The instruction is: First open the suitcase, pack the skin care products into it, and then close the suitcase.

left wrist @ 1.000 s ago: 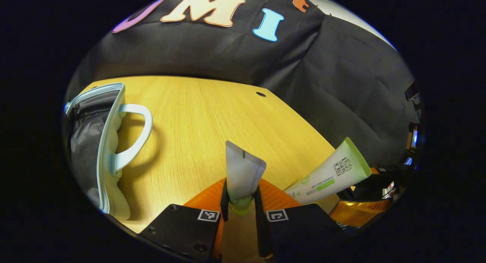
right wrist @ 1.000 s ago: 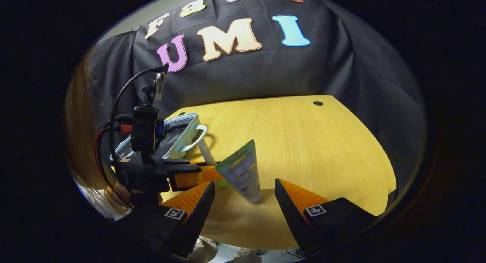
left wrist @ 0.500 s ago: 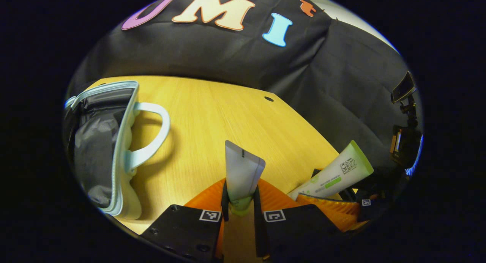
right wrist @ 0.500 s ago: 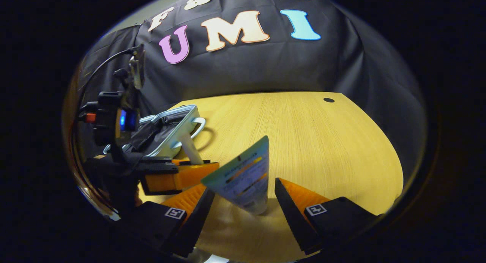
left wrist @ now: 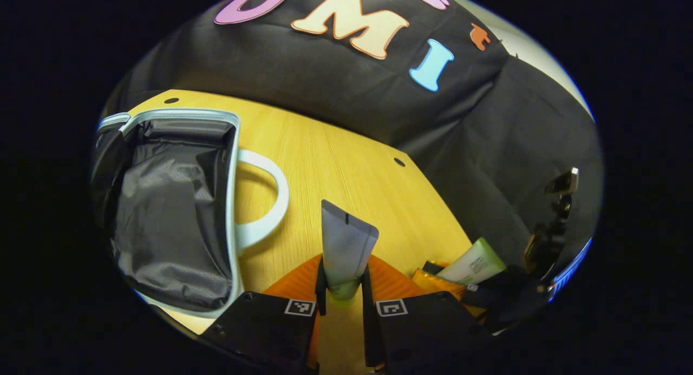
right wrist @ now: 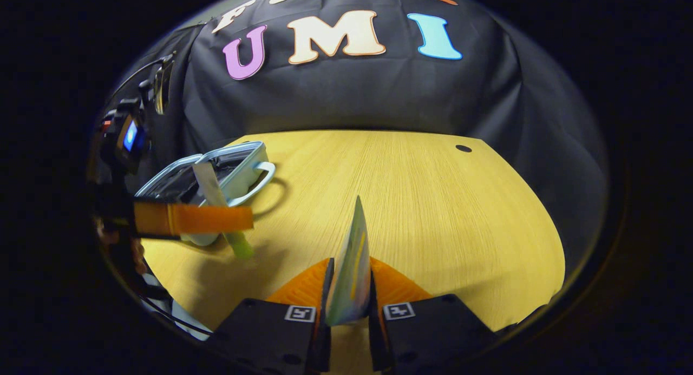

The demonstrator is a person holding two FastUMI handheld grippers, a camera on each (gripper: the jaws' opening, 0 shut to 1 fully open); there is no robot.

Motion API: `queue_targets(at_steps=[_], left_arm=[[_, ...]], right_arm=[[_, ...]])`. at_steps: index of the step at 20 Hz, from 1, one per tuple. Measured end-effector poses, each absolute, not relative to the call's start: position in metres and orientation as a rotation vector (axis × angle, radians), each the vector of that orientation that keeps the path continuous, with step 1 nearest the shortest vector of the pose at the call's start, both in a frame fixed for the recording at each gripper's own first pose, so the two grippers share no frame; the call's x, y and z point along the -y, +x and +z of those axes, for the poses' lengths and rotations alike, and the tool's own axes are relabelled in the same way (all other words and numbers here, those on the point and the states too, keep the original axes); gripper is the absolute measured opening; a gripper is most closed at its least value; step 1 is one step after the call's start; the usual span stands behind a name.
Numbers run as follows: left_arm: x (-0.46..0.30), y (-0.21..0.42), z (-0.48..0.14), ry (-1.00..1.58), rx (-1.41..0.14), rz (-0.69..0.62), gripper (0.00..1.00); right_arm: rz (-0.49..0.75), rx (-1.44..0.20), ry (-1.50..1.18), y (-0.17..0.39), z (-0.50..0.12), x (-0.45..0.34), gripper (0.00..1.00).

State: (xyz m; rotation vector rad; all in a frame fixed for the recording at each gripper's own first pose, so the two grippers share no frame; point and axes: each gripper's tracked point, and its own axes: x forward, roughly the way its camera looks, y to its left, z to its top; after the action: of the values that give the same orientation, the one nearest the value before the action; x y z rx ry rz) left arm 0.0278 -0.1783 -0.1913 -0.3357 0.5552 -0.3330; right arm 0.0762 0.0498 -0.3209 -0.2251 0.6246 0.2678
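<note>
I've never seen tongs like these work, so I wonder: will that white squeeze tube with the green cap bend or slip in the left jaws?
The white plastic tube with the green cap probably flexes little: it stands straight. Its flat crimped end suggests soft walls, yet slipping looks unlikely between closed jaws.

In the right gripper view, a green-and-yellow printed tube [right wrist: 351,267] is pinched edge-on between the right gripper's [right wrist: 347,304] two fingers above the wooden table [right wrist: 444,212]. At the left, the left gripper [right wrist: 216,219] is seen side-on, with a white tube [right wrist: 208,188] with a green cap clamped in it. Behind it the pale suitcase [right wrist: 238,166] lies open, apparently unzipped, its handle [right wrist: 260,181] facing the table's middle.
</note>
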Motion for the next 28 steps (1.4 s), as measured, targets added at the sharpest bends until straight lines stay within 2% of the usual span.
queue_targets(at_steps=[1,2,5,6,7,8,9,10,11,14,15,16,19,22,23,24,25,26,27,28], left_arm=[[0.172,0.031,-0.178,-0.353,-0.547,-0.334,0.25],[0.161,0.033,-0.163,-0.369,-0.538,-0.331,0.26],[0.110,0.041,-0.116,-0.401,-0.539,-0.297,0.26],[0.087,0.042,-0.107,-0.408,-0.551,-0.274,0.26],[0.061,0.043,-0.104,-0.398,-0.579,-0.239,0.26],[0.033,0.043,-0.105,-0.383,-0.603,-0.192,0.26],[0.010,0.043,-0.111,-0.370,-0.639,-0.155,0.24],[-0.006,0.039,-0.118,-0.367,-0.681,-0.132,0.26],[-0.018,0.031,-0.128,-0.362,-0.748,-0.122,0.26],[-0.039,0.009,-0.177,-0.322,-0.970,-0.119,0.26],[-0.043,0.002,-0.192,-0.311,-1.035,-0.129,0.26],[-0.045,-0.003,-0.203,-0.309,-1.079,-0.140,0.26],[-0.047,0.001,-0.222,-0.305,-1.122,-0.153,0.27],[-0.054,0.007,-0.221,-0.331,-1.099,-0.139,0.31],[-0.057,0.007,-0.214,-0.340,-1.074,-0.146,0.50],[-0.057,0.007,-0.204,-0.346,-1.043,-0.153,0.48],[-0.059,0.009,-0.193,-0.345,-1.000,-0.158,0.59],[-0.063,0.008,-0.180,-0.342,-0.952,-0.159,0.70],[-0.069,0.006,-0.169,-0.343,-0.911,-0.154,0.79],[-0.074,0.003,-0.157,-0.353,-0.870,-0.151,0.88]], right_arm=[[0.264,-0.633,-0.237,0.076,-0.321,-0.051,0.33],[0.268,-0.644,-0.242,0.074,-0.321,-0.055,0.28],[0.278,-0.658,-0.231,0.074,-0.313,-0.071,0.28],[0.281,-0.662,-0.224,0.074,-0.308,-0.077,0.24],[0.288,-0.664,-0.219,0.073,-0.302,-0.084,0.28],[0.297,-0.670,-0.217,0.073,-0.296,-0.093,0.24],[0.304,-0.677,-0.220,0.072,-0.290,-0.101,0.28],[0.312,-0.682,-0.224,0.073,-0.284,-0.109,0.24],[0.321,-0.688,-0.224,0.073,-0.277,-0.120,0.24],[0.355,-0.715,-0.190,0.068,-0.257,-0.156,0.28],[0.373,-0.725,-0.172,0.068,-0.251,-0.173,0.24],[0.400,-0.735,-0.150,0.066,-0.245,-0.192,0.28],[0.505,-0.767,-0.109,0.062,-0.238,-0.249,0.28],[0.561,-0.799,-0.140,0.065,-0.247,-0.286,0.28],[0.575,-0.812,-0.140,0.066,-0.249,-0.297,0.28],[0.590,-0.821,-0.129,0.067,-0.249,-0.309,0.28],[0.605,-0.826,-0.115,0.069,-0.248,-0.320,0.28],[0.621,-0.832,-0.104,0.070,-0.248,-0.333,0.23],[0.629,-0.839,-0.105,0.073,-0.251,-0.341,0.28],[0.634,-0.856,-0.113,0.076,-0.258,-0.349,0.28]])
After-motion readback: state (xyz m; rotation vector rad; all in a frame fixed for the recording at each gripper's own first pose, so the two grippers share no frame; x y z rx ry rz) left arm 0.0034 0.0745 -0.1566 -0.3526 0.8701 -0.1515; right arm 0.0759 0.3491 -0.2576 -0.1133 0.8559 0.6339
